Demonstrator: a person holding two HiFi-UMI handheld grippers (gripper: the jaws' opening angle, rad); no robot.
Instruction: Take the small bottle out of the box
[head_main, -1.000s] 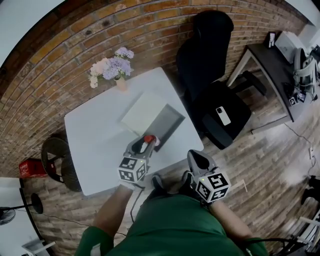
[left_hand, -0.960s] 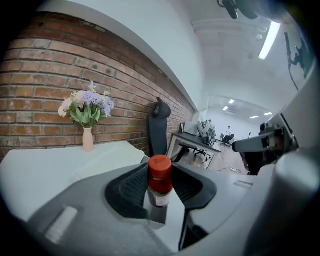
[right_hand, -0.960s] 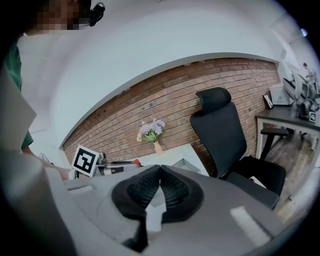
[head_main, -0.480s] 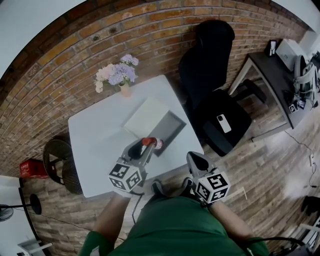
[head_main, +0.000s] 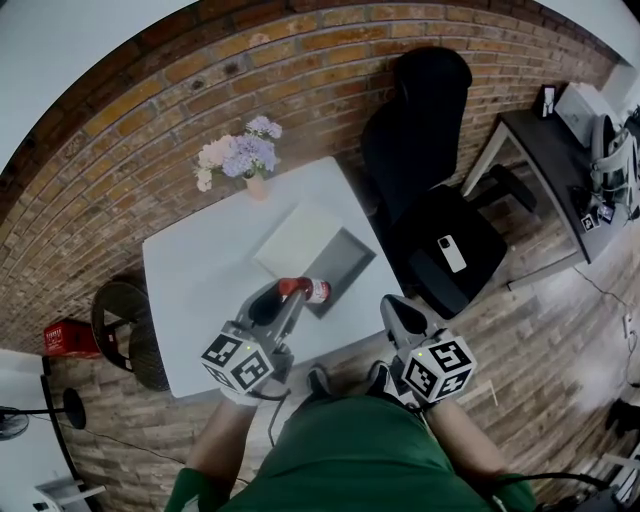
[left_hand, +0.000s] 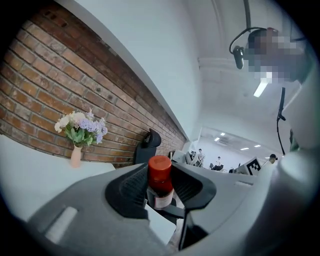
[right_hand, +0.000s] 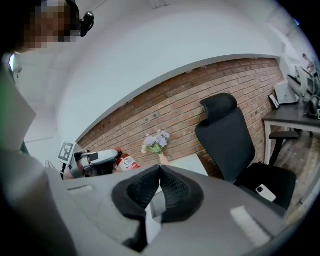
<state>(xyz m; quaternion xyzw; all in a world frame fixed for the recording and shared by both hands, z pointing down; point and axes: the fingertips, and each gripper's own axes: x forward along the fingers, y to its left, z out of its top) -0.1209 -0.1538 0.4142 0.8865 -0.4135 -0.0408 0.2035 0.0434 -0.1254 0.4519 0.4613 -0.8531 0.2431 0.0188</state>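
Observation:
The small bottle (head_main: 305, 290), dark with a red cap and a white label, is pinched between the jaws of my left gripper (head_main: 292, 293), shut on it. It hangs above the near left corner of the open grey box (head_main: 348, 256), whose white lid (head_main: 296, 238) lies beside it. In the left gripper view the bottle (left_hand: 160, 181) stands upright between the dark pads (left_hand: 129, 191). My right gripper (head_main: 393, 306) is at the table's near edge, shut and holding nothing; its pads (right_hand: 172, 187) meet at the tips. From the right gripper view the bottle (right_hand: 125, 161) shows at the left.
The white table (head_main: 195, 275) carries a vase of flowers (head_main: 243, 160) at its far edge by the brick wall. A black office chair (head_main: 430, 195) with a phone (head_main: 451, 254) on its seat stands to the right. A wicker stool (head_main: 115, 318) sits at the left.
The left gripper has drawn back toward me and tilted up with the bottle in it, raising it off the box's near corner. The right gripper has stayed put.

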